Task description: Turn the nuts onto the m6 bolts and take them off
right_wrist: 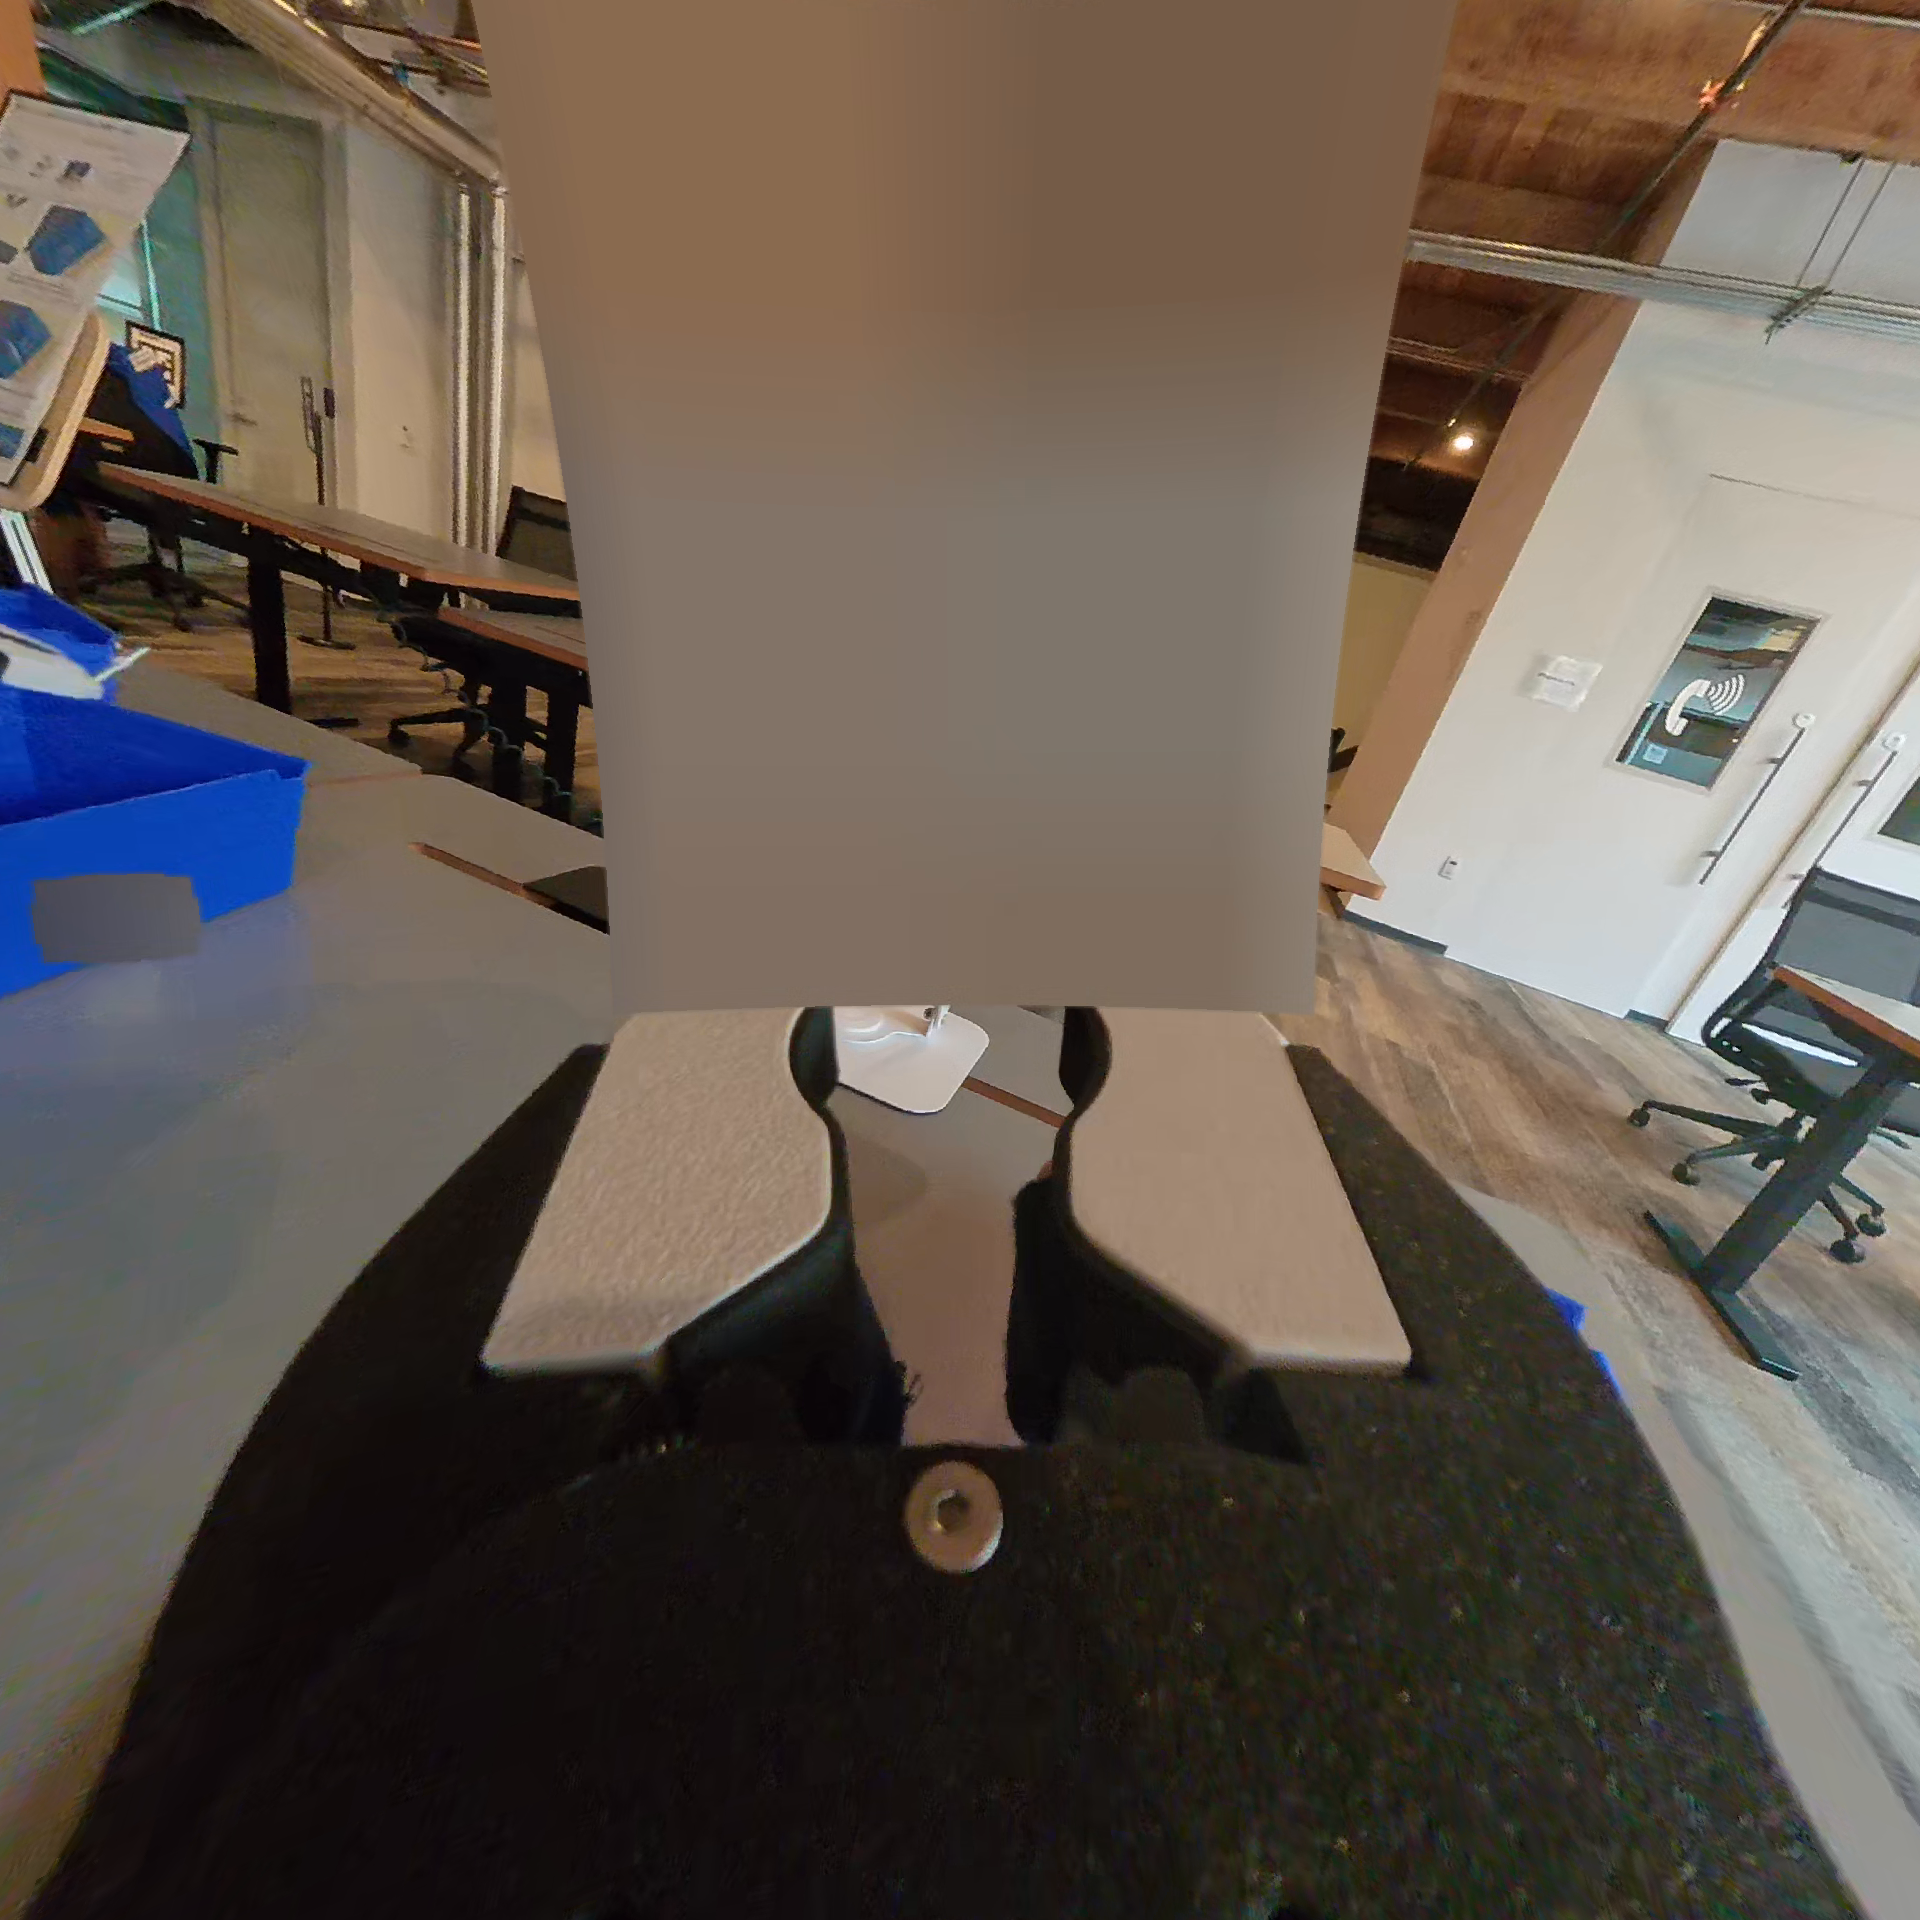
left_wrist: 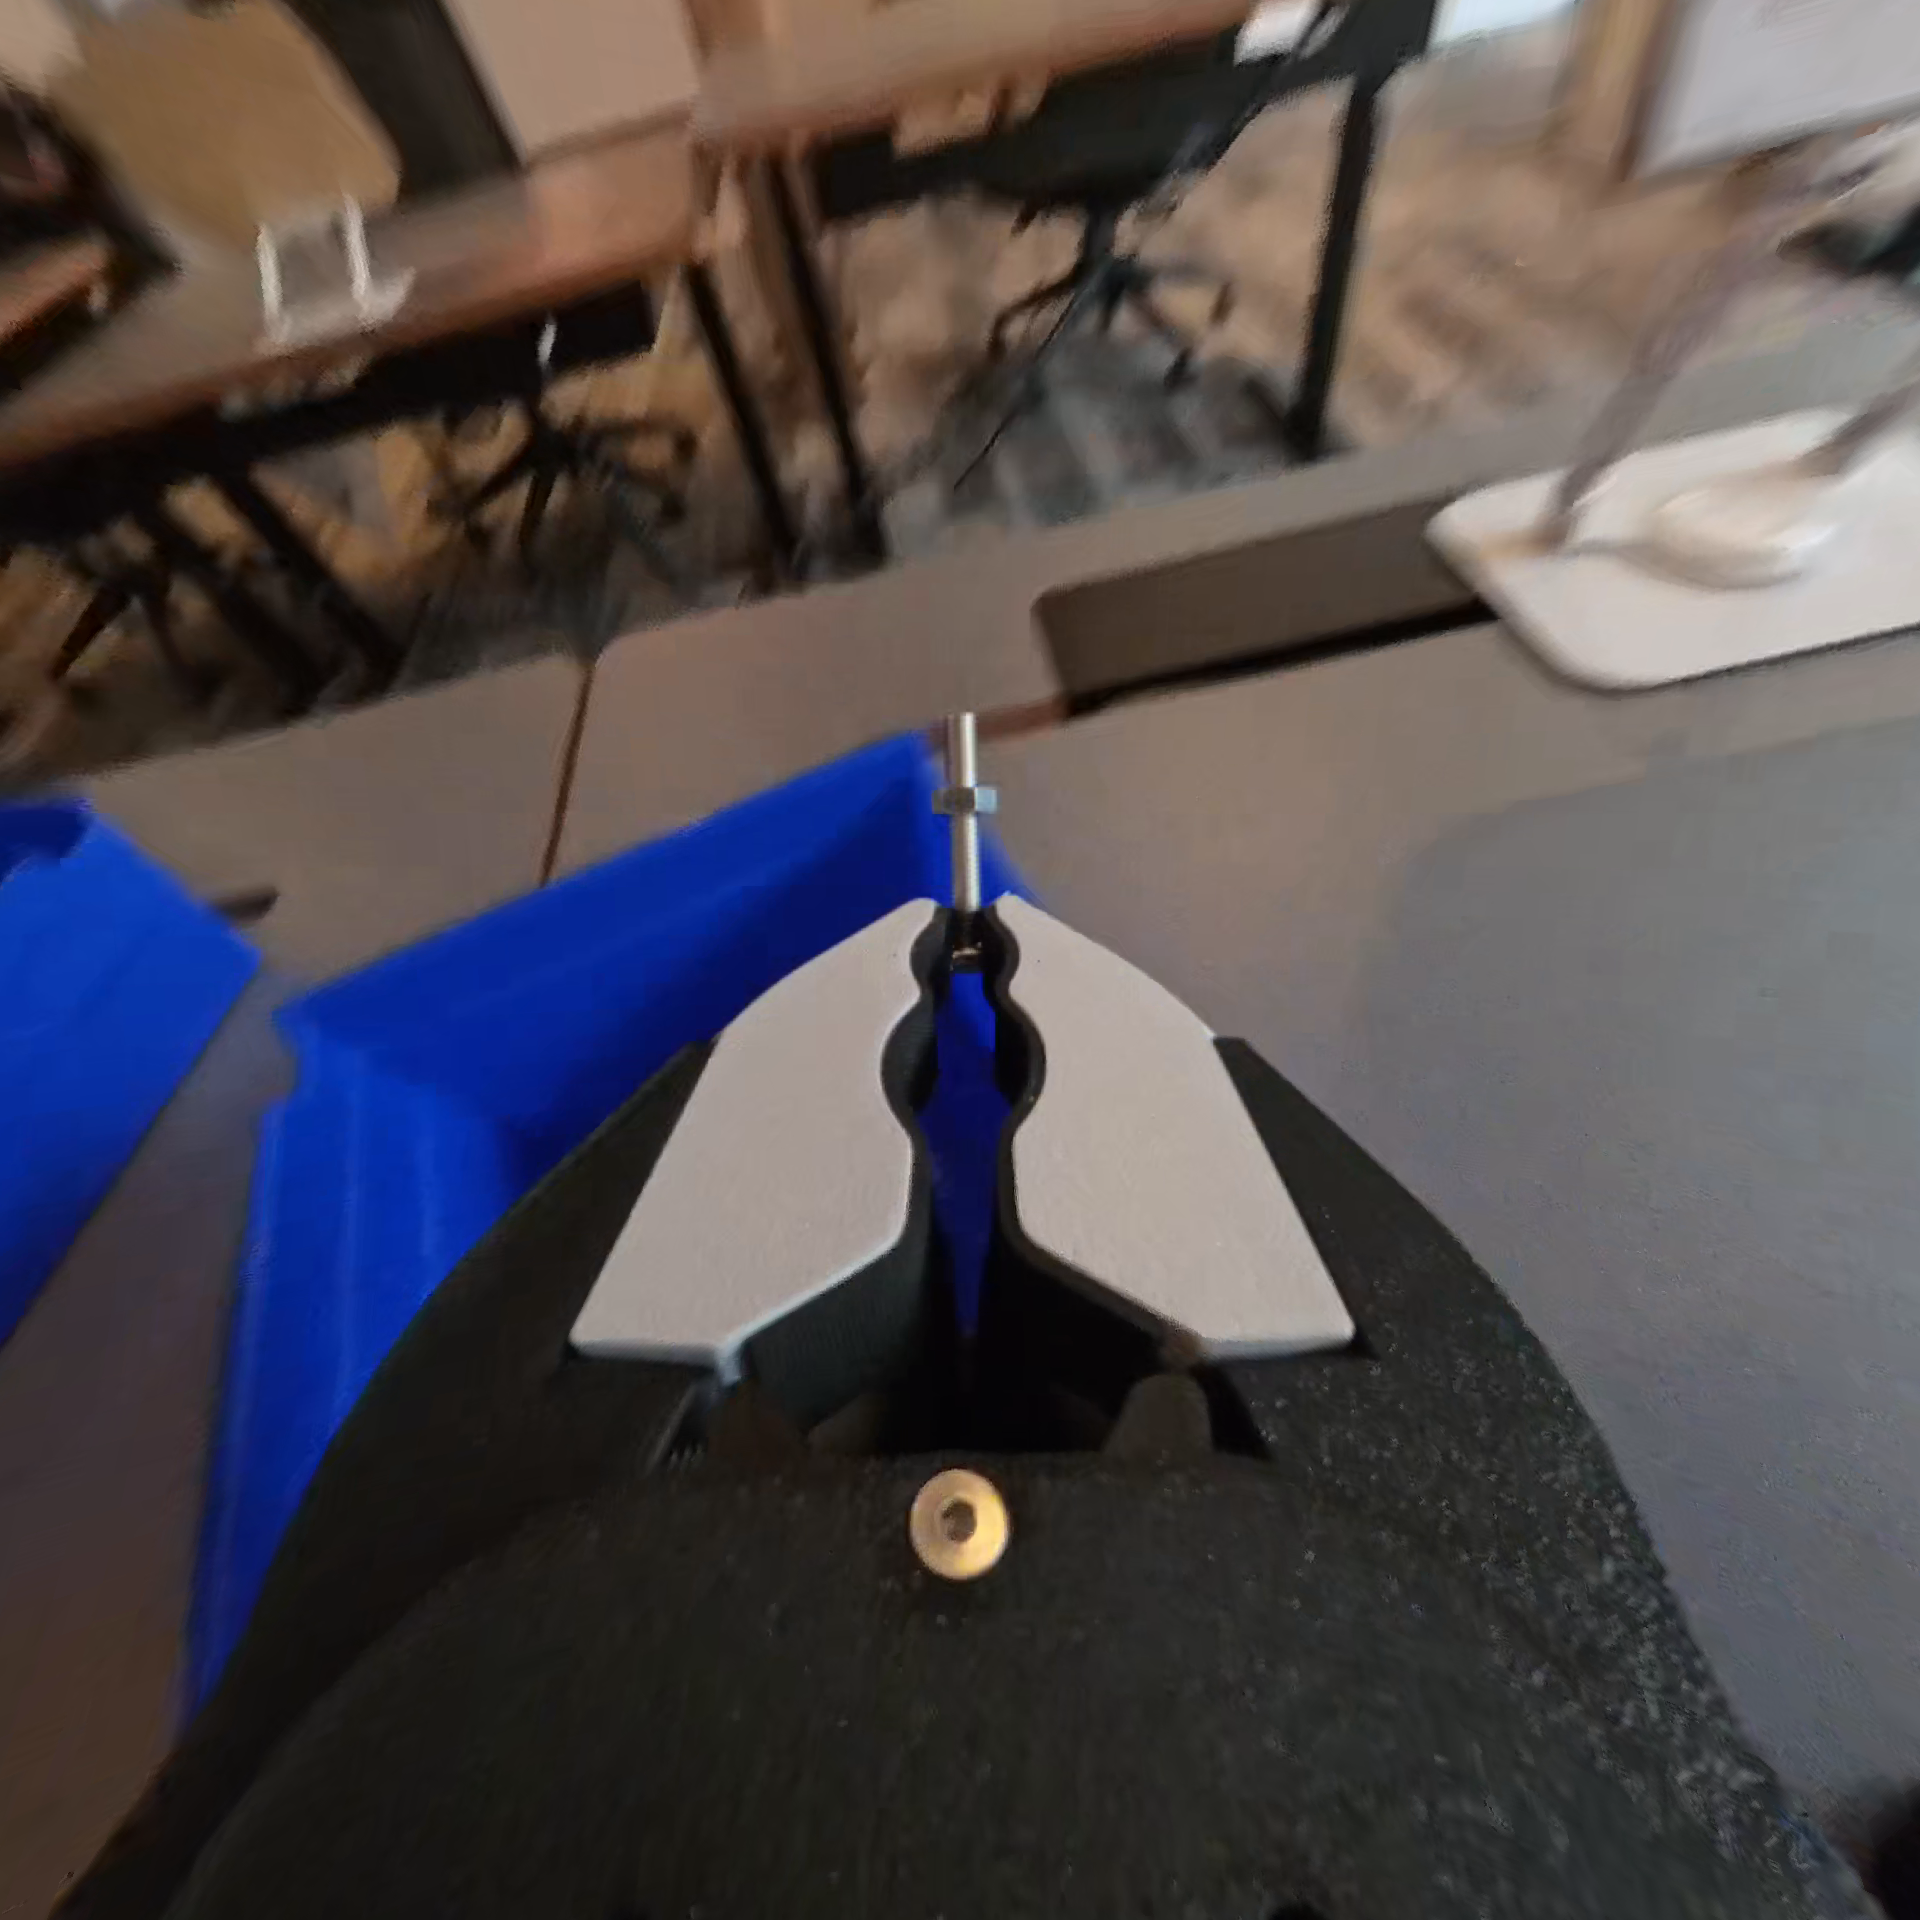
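While left claw (left_wrist: 964, 914) clamps nutted bolt (left_wrist: 961, 821) | right claw (right_wrist: 951, 1049) apart, tips hidden.

Speckled black gripper (left_wrist: 966, 914) bodies, pale grey fingers (left_wrist: 810, 1122), one silver screw (left_wrist: 958, 1524).

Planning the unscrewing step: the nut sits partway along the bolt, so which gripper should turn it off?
Probably the right gripper: its fingers stand apart with nothing visible between them. The left gripper already clamps the bolt by its lower end, nut exposed above.
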`<state>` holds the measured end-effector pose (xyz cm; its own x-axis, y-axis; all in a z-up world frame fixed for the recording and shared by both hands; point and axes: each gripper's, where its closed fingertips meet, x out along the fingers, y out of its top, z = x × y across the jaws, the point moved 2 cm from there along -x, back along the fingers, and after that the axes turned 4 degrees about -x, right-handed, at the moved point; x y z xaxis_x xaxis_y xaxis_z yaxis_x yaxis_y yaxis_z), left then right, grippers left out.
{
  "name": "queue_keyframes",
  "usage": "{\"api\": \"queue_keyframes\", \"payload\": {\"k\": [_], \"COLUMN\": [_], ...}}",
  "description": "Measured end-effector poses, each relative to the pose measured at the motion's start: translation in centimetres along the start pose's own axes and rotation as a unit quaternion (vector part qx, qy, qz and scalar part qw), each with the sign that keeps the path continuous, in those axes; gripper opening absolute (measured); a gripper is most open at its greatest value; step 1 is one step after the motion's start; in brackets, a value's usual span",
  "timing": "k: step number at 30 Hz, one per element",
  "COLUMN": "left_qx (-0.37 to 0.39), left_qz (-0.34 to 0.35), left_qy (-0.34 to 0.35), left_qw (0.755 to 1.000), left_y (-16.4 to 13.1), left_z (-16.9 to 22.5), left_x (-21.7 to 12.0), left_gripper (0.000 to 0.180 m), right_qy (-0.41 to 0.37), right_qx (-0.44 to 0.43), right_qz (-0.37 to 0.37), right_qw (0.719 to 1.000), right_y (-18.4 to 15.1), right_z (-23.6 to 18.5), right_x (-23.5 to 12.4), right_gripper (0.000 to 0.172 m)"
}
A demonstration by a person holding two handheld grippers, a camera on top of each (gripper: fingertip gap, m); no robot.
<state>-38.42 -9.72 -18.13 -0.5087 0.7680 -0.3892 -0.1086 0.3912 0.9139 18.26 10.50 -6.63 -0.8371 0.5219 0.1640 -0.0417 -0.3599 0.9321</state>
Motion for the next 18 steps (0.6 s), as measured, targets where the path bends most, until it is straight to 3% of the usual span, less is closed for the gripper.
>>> {"api": "queue_keyframes", "payload": {"k": [4, 8, 14, 18], "left_qx": [0.013, 0.026, 0.018, 0.007], "left_qz": [0.109, 0.162, 0.226, 0.226], "left_qy": [-0.121, -0.218, -0.365, -0.454], "left_qw": [0.987, 0.962, 0.903, 0.862], "left_y": [4.9, 7.0, 7.8, 6.9], "left_z": [7.9, 14.8, 23.1, 27.7], "left_x": [-3.0, -5.2, -8.8, -10.9], "left_gripper": [0.005, 0.005, 0.005, 0.005], "right_qy": [0.027, 0.078, 0.253, 0.347], "right_qx": [0.016, 0.017, 0.082, 0.126], "right_qz": [0.002, -0.004, 0.019, 0.024], "right_qw": [1.000, 0.997, 0.964, 0.929], "right_y": [0.2, 0.2, 1.0, 1.0], "right_z": [-0.7, -2.9, -10.0, -14.2], "right_x": [0.7, 2.4, 5.7, 8.0], "right_gripper": [0.038, 0.038, 0.034, 0.033]}}
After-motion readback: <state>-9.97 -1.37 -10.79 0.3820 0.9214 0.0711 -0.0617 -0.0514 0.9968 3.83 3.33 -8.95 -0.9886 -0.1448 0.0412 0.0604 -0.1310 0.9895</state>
